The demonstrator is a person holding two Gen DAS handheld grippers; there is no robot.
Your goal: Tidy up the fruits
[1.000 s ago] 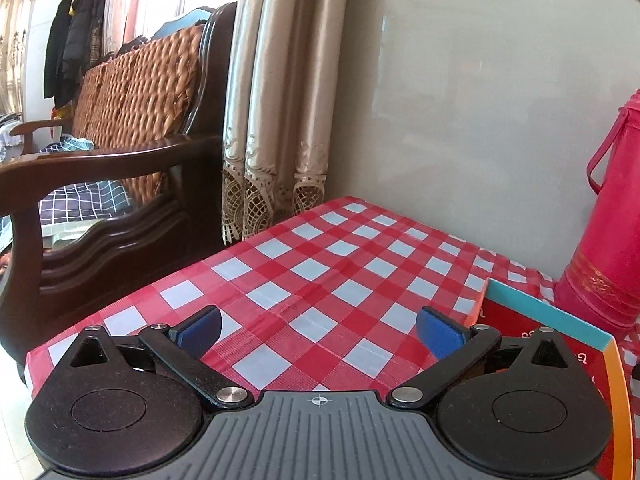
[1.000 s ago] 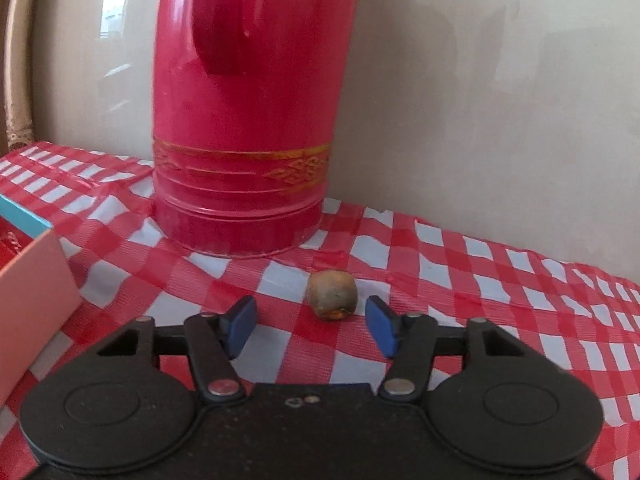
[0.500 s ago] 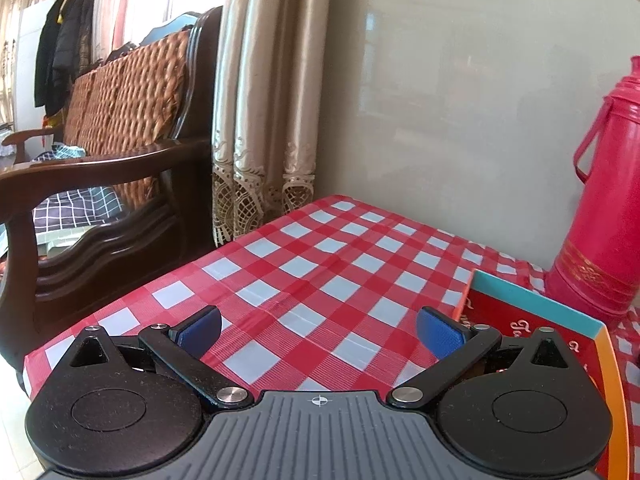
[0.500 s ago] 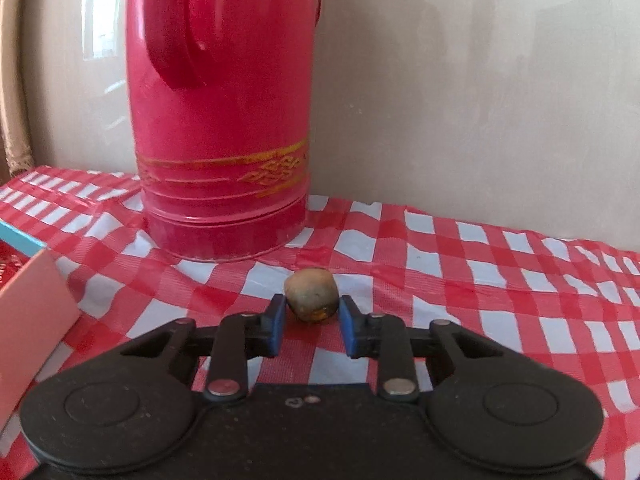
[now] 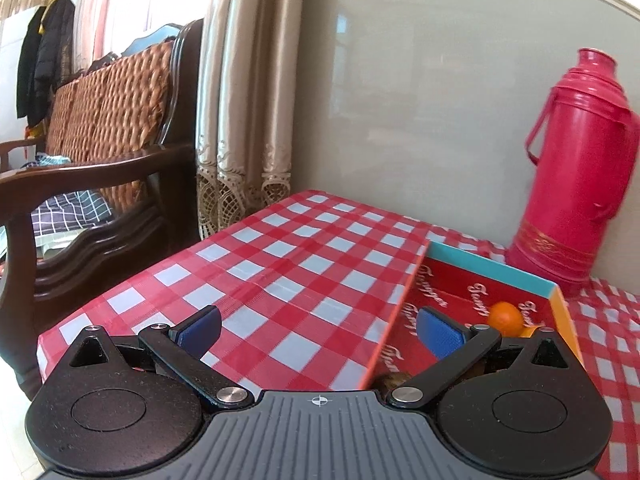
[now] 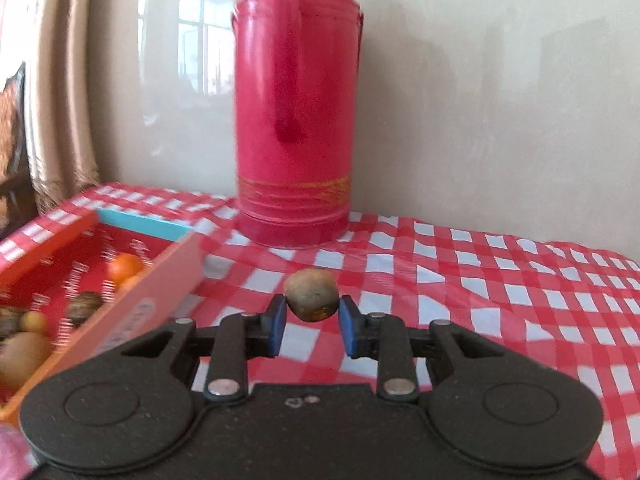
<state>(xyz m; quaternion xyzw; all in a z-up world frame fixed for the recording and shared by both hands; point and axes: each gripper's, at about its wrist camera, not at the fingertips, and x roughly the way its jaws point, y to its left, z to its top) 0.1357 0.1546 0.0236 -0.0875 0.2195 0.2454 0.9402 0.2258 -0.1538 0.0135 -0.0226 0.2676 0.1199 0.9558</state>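
Note:
My right gripper (image 6: 312,314) is shut on a small brown fruit (image 6: 311,294), held above the checked tablecloth. To its left lies a red-lined box (image 6: 168,276) with an orange fruit (image 6: 125,267) and several brownish fruits (image 6: 82,306) inside. In the left wrist view the same box (image 5: 490,270) sits at the right, with the orange fruit (image 5: 506,318) in its far corner. My left gripper (image 5: 318,330) stands open and empty, its right finger over the box's near edge.
A tall red thermos (image 6: 294,120) stands against the wall behind the held fruit, also in the left wrist view as the thermos (image 5: 580,184). A wooden chair (image 5: 92,184) and curtains (image 5: 244,120) border the table's left side. Checked cloth (image 6: 500,280) stretches right.
My right gripper closed on the brown fruit and lifted it off the cloth, drawing back so the box came into view. My left gripper shifted right, bringing the box and thermos further into frame.

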